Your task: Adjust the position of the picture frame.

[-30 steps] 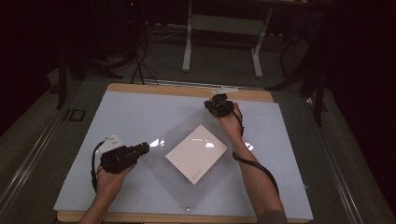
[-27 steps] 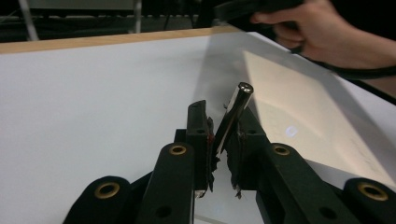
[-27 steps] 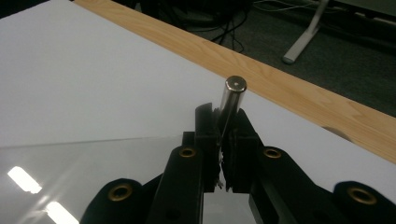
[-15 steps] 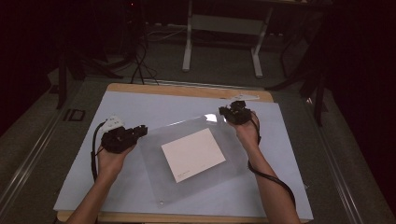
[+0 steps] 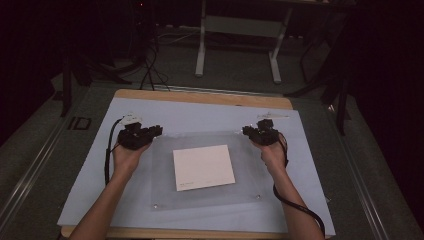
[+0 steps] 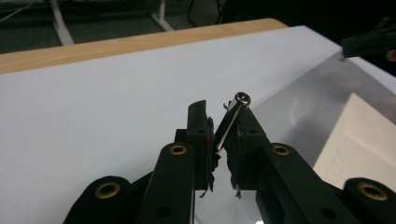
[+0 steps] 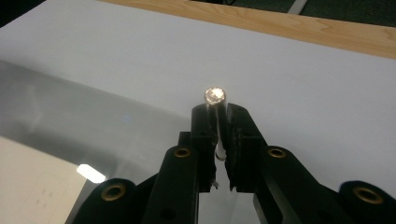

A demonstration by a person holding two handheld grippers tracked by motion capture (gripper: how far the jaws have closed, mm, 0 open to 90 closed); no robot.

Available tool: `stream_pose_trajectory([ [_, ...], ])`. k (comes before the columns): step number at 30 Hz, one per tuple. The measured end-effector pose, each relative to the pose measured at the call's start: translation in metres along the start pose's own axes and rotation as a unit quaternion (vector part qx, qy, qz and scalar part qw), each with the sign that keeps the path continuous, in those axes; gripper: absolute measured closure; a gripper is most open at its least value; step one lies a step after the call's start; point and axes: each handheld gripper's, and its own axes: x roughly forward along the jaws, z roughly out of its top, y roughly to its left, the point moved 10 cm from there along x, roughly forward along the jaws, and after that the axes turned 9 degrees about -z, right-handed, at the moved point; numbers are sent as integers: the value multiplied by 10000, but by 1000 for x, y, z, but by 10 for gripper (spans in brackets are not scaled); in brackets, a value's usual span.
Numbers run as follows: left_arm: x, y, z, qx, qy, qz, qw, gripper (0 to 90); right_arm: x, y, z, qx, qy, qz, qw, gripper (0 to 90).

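Clear sheet gripped at both far corners.
Left gripper and right gripper clamped shut on sheet, card between them.

Readable: "ID", in large pale letters on the grey floor just off the table's far left corner. Faint small print along the near left edge of the white card under the clear sheet, too small to make out. Nothing legible elsewhere.
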Motion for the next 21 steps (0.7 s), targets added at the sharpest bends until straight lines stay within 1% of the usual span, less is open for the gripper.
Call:
stream_pose_trajectory([
  [2,4,2,0,27,57,12,10000,807,-1,-1,-3,-8,20,-21,10000,825],
  [6,12,8,-2,-74,81,69,9999,808,1,-3,-8,-1,69,-59,10000,823],
  [7,14,10,-2,-120,86,82,9999,807,2,-4,-10,32,86,-63,9999,821],
  [11,21,16,-5,-178,109,117,9997,807,5,-4,-12,72,98,-104,9999,820],
  [16,32,23,-13,-317,203,157,9992,807,10,-7,-18,83,172,-159,9997,816],
  [17,32,23,-13,-317,203,157,9992,806,10,-7,-18,83,172,-159,9997,816],
  [18,35,26,-16,-447,206,172,9986,806,12,-8,-19,68,175,-178,9997,815],
  [21,40,28,-19,-489,241,191,9983,806,18,-11,-24,147,250,-138,9995,814],
])
